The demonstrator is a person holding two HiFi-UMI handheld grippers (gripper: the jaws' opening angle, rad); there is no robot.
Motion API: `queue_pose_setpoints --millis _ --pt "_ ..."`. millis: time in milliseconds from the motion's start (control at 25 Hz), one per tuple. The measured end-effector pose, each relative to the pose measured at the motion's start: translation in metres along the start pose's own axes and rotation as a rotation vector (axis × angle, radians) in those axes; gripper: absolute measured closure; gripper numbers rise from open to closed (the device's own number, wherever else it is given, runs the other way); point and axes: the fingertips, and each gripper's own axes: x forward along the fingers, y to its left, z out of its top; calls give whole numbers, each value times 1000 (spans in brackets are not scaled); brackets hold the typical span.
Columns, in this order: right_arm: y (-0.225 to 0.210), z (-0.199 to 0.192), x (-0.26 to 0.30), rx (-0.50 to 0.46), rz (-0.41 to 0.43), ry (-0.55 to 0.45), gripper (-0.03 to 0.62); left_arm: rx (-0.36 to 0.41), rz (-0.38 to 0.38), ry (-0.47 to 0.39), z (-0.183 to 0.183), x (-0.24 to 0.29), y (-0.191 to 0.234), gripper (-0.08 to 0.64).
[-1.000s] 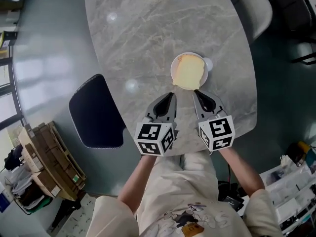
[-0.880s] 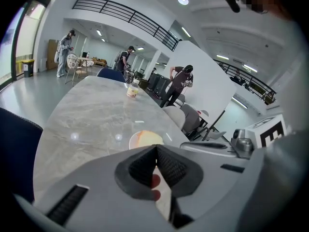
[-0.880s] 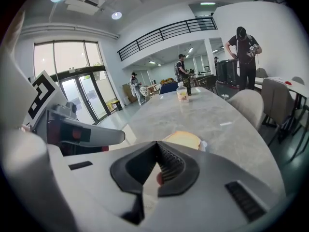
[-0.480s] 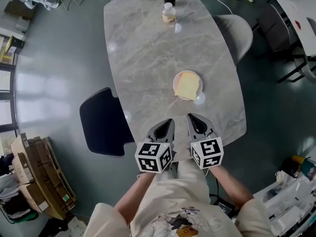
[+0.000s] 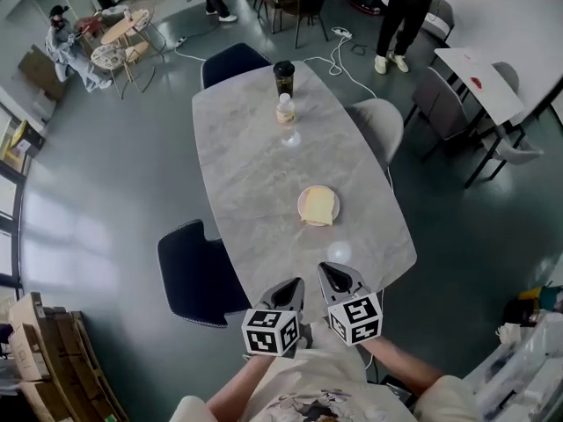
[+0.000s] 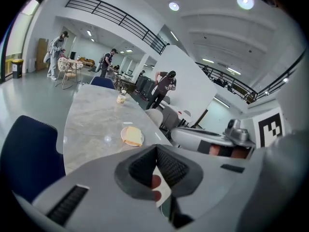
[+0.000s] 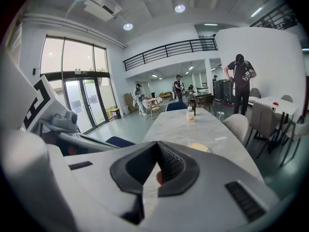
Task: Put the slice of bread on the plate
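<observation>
1. Resting on the plate (image 5: pixel 301 206), the slice of bread (image 5: pixel 321 206) sits on the desk (image 5: pixel 255 165).
2. The left claw (image 5: pixel 294 287) is fully closed, holding nothing.
3. The right claw (image 5: pixel 328 272) is likewise closed and empty.

The yellow slice of bread (image 5: pixel 321 207) lies flat on the small round white plate (image 5: pixel 302 204), on the grey table (image 5: pixel 255 165) before me.

Grey marble table (image 5: pixel 255 174), navy chair (image 5: pixel 195 275), glossy floor (image 5: pixel 97 200)
</observation>
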Motion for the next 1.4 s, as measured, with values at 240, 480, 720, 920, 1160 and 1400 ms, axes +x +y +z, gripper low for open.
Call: queue_pose_setpoints --millis 240,480,720,920,1160,1400 --pt "29 6 -55 49 -31 -51 589 19 -32 -23 -9 -45 -25 551" --pt "56 -2 -88 57 -56 -77 589 36 -59 -31 -23 -90 -39 551" --pt "66 -19 -128 1 -108 -53 589 29 -69 0 -52 -113 -52 551" --pt "77 -8 -141 -36 -119 -91 589 35 -58 -47 -45 -130 -54 551" --pt "107 4 -150 -28 -108 -111 589 80 -54 -91 -31 -146 -52 551" --pt "128 -7 -144 -25 -78 -101 589 82 -37 -96 -29 -147 -42 551"
